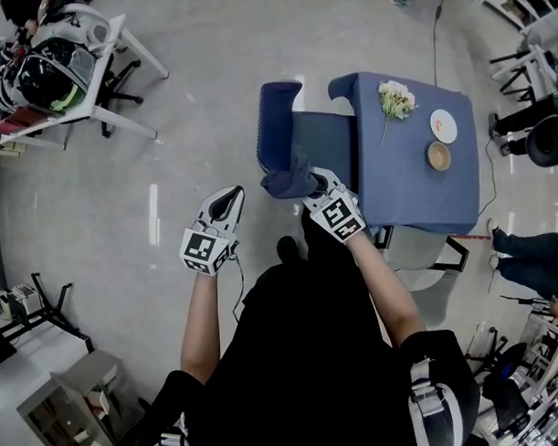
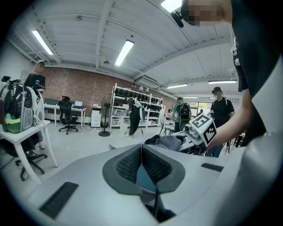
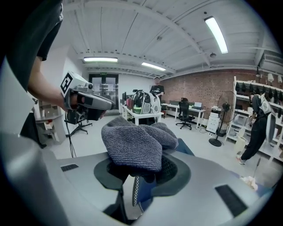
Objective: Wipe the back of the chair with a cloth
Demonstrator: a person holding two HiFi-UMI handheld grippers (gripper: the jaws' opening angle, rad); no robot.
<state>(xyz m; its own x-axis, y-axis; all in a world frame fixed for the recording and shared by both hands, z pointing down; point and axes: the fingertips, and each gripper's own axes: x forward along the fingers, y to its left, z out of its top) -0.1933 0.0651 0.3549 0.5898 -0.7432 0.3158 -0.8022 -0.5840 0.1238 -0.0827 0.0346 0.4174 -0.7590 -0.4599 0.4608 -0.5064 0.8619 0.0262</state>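
Left tool (image 2: 141, 152) is out over bare floor, well left of the chair, pads pressed together with nothing in them. A bit further right, the cloth (image 1: 285, 182) is a thick, nubby blue-grey towel, folded over itself into a soft lump. The right tool (image 3: 142, 171) is clamped on it, so most of the cloth bulges out past the pads. In the head view it sits right at the near end of the chair (image 1: 277, 117), a dark blue padded one with white stitching along the edge of its back. Can't tell whether cloth and chair are actually touching. Right of the chair is a desk (image 1: 415, 199) under a blue cover, with flowers (image 1: 396, 99), a white plate (image 1: 443, 125) and a bowl (image 1: 438, 155) on it.
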